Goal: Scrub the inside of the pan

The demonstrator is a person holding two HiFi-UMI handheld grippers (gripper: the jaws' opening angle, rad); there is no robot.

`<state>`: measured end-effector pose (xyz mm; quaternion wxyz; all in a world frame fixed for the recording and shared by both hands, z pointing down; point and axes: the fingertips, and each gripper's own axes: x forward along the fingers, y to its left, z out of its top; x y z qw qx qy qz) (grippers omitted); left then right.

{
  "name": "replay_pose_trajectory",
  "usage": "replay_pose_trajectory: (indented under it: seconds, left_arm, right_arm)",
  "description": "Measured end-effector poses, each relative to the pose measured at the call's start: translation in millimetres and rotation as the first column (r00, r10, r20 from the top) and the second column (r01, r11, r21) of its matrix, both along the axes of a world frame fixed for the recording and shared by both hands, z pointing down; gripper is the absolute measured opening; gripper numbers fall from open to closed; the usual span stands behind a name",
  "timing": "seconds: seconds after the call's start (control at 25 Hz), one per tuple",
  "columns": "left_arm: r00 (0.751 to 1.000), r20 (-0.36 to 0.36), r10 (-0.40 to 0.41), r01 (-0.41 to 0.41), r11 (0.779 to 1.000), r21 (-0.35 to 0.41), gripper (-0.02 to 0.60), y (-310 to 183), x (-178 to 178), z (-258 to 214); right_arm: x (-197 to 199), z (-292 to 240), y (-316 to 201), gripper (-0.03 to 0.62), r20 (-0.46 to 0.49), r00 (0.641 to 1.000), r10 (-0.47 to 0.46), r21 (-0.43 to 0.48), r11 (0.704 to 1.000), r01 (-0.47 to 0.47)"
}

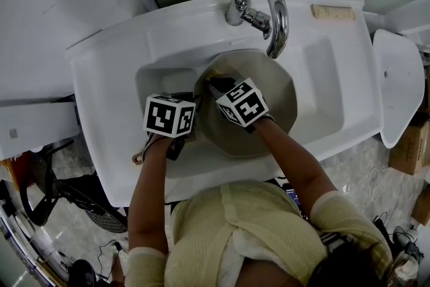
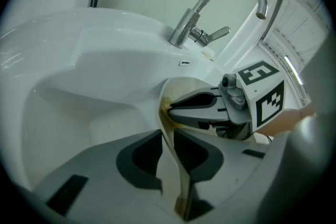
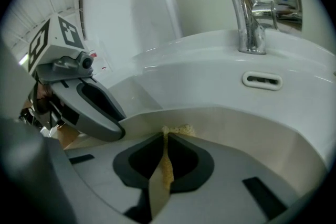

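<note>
A washroom-like spot with a workroom's clutter: a white ceramic washbasin (image 1: 114,70) with a chrome tap (image 1: 277,10) at twelve o'clock, a pale stone-patterned floor (image 1: 366,165), cardboard boxes (image 1: 408,148) at three o'clock and loose cables (image 1: 400,237) at four o'clock.

Dim, flat grey light, faint glare on the faucet (image 1: 281,20); gripper views bulge, corners black, foreground soft

A pale beige pan (image 1: 272,101) with a faceted rim is seen in the sink basin (image 1: 158,80), opening upward, gripped at its left rim. A small yellowish scrub pad (image 3: 167,168) is pinched and pressed against the stained inner wall, near left.
</note>
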<state>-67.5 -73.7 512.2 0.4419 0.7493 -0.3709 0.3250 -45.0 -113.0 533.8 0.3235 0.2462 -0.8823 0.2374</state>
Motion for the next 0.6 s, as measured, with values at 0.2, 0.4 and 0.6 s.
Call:
replay_pose_trajectory:
  seconds: [0.2, 0.4, 0.6]
  left_arm:
    - [1.000, 0.001, -0.004, 0.004, 1.000, -0.002, 0.120, -1, -1, 0]
    - [1.000, -0.006, -0.004, 0.004, 1.000, -0.005, 0.120, -1, 0, 1]
    - [1.000, -0.011, -0.002, 0.002, 1.000, -0.010, 0.120, -2, 0, 1]
  right_arm:
    - [-10, 0, 16, 0.046, 0.003, 0.997, -0.074, -0.023, 0.997, 0.074]
    - [-15, 2, 29, 0.046, -0.011, 0.992, -0.125, -0.061, 0.990, 0.124]
    - [-16, 3, 41, 0.046, -0.003, 0.987, -0.158, -0.098, 0.983, 0.157]
